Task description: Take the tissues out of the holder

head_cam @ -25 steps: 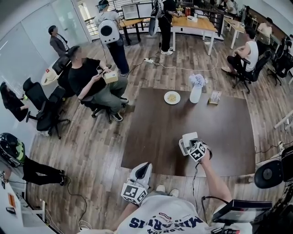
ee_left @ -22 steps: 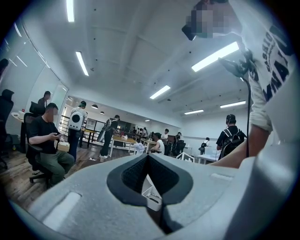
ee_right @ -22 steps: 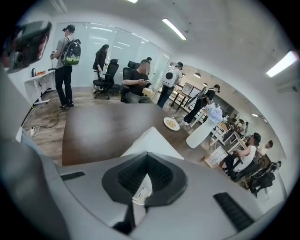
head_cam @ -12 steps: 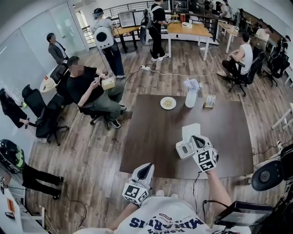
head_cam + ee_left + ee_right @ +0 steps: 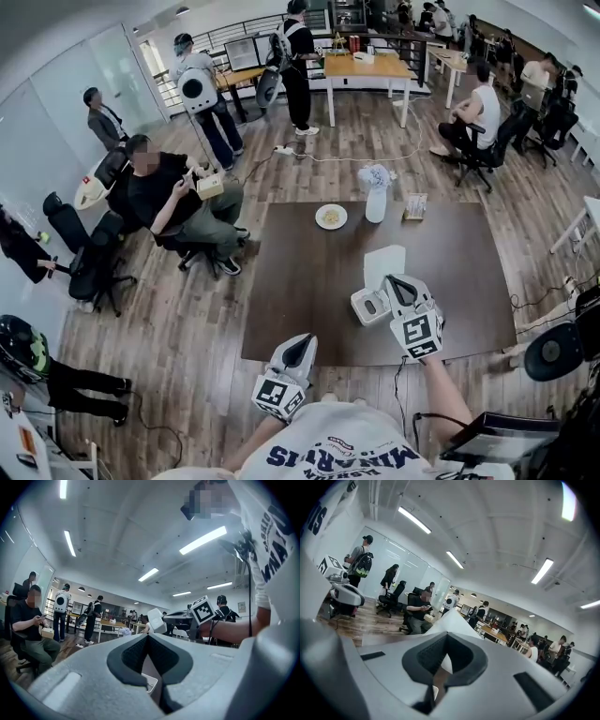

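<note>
On the dark brown table I see a white tissue holder just left of my right gripper. The right gripper is shut on a white tissue that stands up beyond its tips. In the right gripper view the tissue rises as a white peak from the closed jaws of that gripper. I cannot tell whether the holder rests on the table. My left gripper hovers at the table's near edge, shut and holding nothing; its own view shows the left gripper with tips together.
At the table's far side stand a plate of food, a white vase with flowers and a small card stand. A seated person is off the table's left corner. More people, desks and chairs fill the back.
My right gripper has risen well above the table with the tissue drawn up in it. The left gripper has shifted only slightly.
</note>
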The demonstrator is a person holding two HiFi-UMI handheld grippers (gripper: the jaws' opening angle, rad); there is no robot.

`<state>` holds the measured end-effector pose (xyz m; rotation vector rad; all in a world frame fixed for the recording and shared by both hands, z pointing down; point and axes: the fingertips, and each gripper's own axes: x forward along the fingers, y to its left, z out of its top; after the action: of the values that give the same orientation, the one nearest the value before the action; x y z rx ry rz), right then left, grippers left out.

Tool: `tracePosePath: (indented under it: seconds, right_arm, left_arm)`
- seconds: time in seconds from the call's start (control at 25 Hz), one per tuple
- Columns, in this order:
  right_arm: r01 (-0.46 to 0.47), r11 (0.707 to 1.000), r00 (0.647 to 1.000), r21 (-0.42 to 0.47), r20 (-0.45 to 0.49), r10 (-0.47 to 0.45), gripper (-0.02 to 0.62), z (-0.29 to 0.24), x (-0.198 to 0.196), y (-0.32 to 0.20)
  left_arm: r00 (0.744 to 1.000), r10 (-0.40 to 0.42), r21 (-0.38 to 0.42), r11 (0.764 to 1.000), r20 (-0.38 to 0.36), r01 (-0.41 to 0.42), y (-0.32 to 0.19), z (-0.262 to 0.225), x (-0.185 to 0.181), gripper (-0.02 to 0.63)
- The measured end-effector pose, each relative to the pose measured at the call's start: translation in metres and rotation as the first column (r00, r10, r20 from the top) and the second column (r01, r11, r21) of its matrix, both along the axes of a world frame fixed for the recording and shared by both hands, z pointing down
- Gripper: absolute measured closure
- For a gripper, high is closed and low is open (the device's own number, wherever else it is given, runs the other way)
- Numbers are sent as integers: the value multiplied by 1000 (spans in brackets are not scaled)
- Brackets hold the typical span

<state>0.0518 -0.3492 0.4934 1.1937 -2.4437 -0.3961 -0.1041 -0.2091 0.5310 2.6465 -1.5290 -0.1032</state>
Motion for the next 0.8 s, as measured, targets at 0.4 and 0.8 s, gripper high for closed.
tracePosePath:
  seconds: [0.4, 0.8]
  right_arm:
    - [5, 1000, 1000, 0, 11, -5, 591, -1, -1, 1]
    - [-10, 1000, 1000, -13, 19, 10, 591, 11, 8, 0]
  left_arm:
    - [1000, -16, -3, 1000, 9, 16, 4, 4, -6, 602]
    - [1000, -21, -11, 1000, 13, 21, 4, 11, -4, 603]
